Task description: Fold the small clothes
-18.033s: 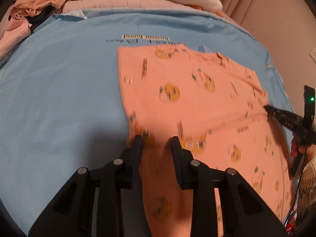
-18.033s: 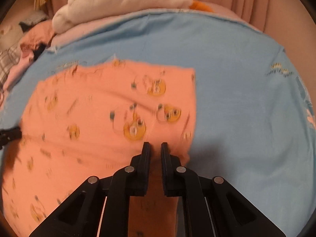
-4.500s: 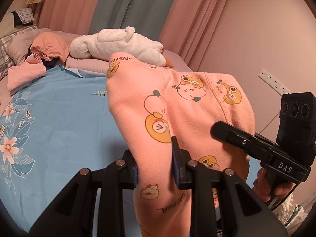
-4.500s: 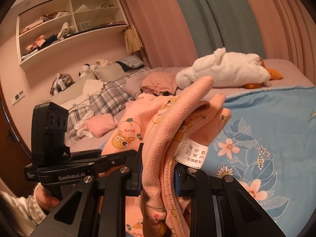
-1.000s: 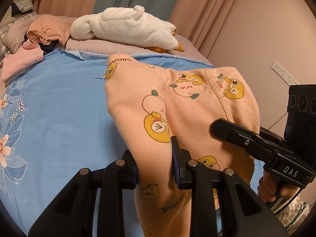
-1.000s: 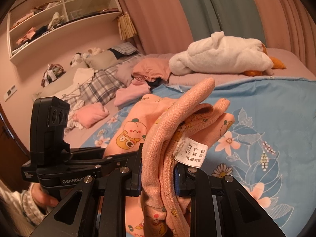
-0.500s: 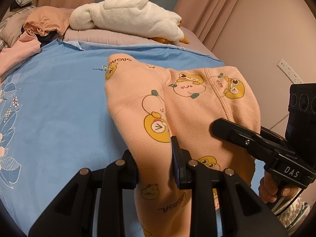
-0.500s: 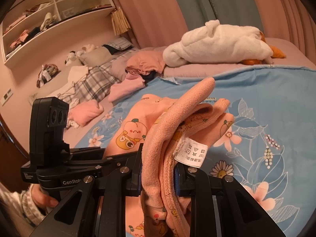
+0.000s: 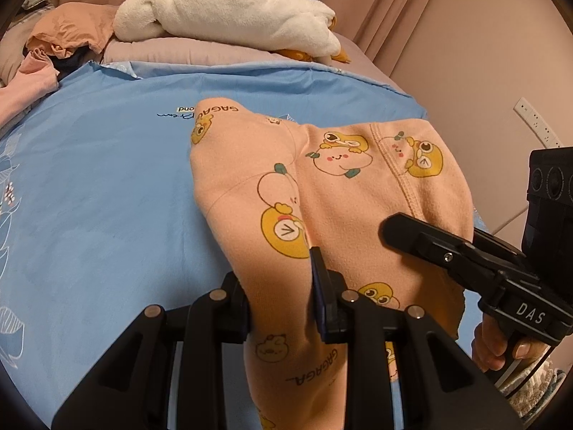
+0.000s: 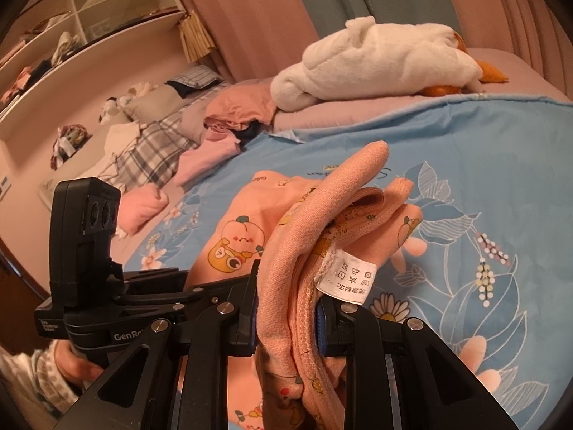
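Note:
A small peach garment printed with cartoon ducks and peaches hangs folded between both grippers above the blue bedsheet. My left gripper is shut on one bunched end of it. My right gripper is shut on the other end, where the waistband and a white care label show. The right gripper also shows in the left wrist view, and the left gripper in the right wrist view, close beside each other.
A white plush duck lies at the far end of the bed. Loose pink and peach clothes lie at the far left. Pillows and a plaid blanket lie beyond, with wall shelves above. A wall stands on the right.
Both grippers have lowered and tilted toward the bedsheet with the garment still held; the sheet now fills more of both views.

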Demonstrator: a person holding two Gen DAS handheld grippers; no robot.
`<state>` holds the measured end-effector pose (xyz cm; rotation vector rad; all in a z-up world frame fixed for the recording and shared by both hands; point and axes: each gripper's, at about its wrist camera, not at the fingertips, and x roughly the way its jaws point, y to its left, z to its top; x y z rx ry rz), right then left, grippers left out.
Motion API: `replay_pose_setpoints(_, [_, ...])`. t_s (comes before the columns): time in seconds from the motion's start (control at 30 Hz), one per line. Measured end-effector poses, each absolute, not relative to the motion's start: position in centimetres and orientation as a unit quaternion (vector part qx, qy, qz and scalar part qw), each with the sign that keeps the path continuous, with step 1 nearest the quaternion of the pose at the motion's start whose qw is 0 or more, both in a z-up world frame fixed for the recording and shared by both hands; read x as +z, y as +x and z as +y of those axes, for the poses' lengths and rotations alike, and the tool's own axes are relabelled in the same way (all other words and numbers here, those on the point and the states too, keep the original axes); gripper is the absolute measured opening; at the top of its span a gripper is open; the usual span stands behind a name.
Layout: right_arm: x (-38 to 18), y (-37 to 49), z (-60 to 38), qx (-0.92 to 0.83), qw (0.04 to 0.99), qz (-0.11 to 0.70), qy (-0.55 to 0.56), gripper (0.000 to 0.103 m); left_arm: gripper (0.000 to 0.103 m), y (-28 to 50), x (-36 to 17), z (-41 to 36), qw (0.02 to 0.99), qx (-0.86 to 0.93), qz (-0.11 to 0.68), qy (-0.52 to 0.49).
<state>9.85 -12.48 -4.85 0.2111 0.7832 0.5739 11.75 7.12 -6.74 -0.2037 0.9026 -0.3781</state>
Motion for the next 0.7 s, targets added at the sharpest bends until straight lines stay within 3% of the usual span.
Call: replay_pose_setpoints(0.7, [-7.8,14.7,-12.9,0.262,0.874,0.396,0.105,0.025,0.026,17.2,-9.6,6.7,0.872,-0.171,0.451,-0.083])
